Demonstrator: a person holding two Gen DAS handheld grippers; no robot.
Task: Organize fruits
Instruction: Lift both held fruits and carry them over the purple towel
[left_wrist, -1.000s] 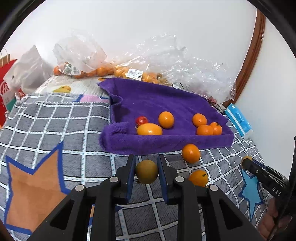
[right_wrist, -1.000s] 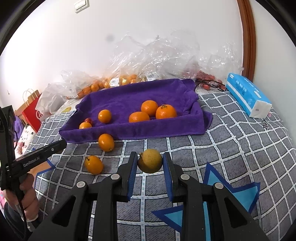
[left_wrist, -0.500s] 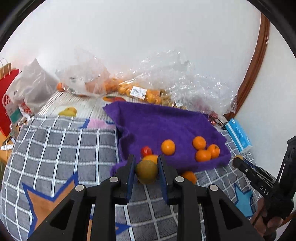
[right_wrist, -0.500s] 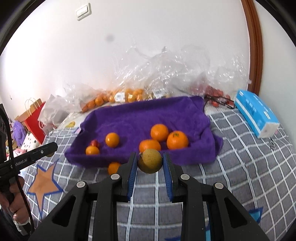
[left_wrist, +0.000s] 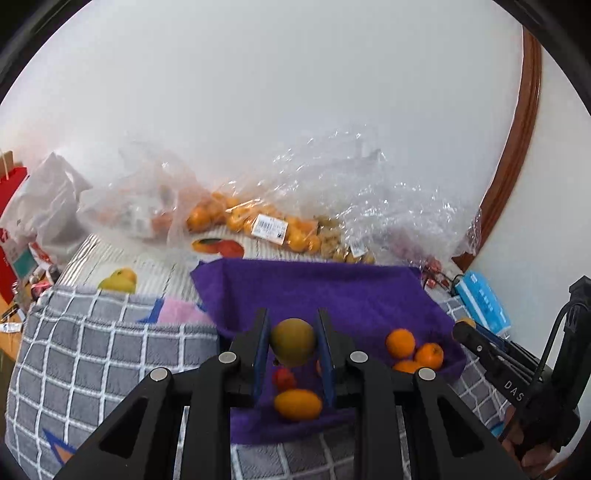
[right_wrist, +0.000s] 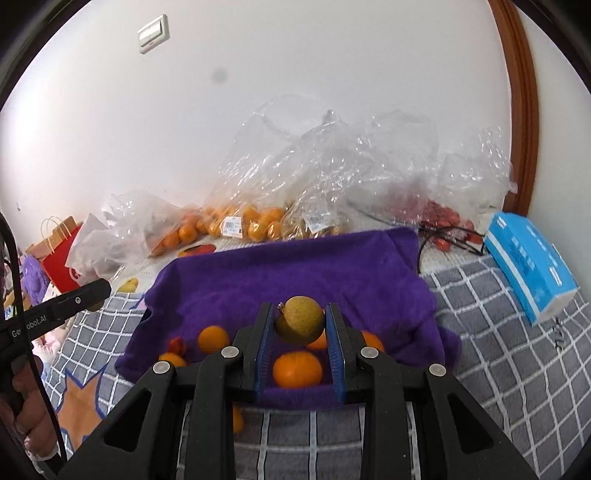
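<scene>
Left claw (left_wrist: 291, 341) is gripping a green-yellow fruit (left_wrist: 293, 341); right claw (right_wrist: 300, 325) is gripping a speckled one (right_wrist: 300, 320). Both are hanging over the purple towel (right_wrist: 288, 273). Advice: lower to bare towel ahead of the oranges (right_wrist: 297, 369) before releasing, avoiding rolling.

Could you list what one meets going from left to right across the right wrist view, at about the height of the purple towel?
Red paper bag → the other tool's tip → purple towel → yellow-green fruit held in the right tool → blue tissue pack.
</scene>
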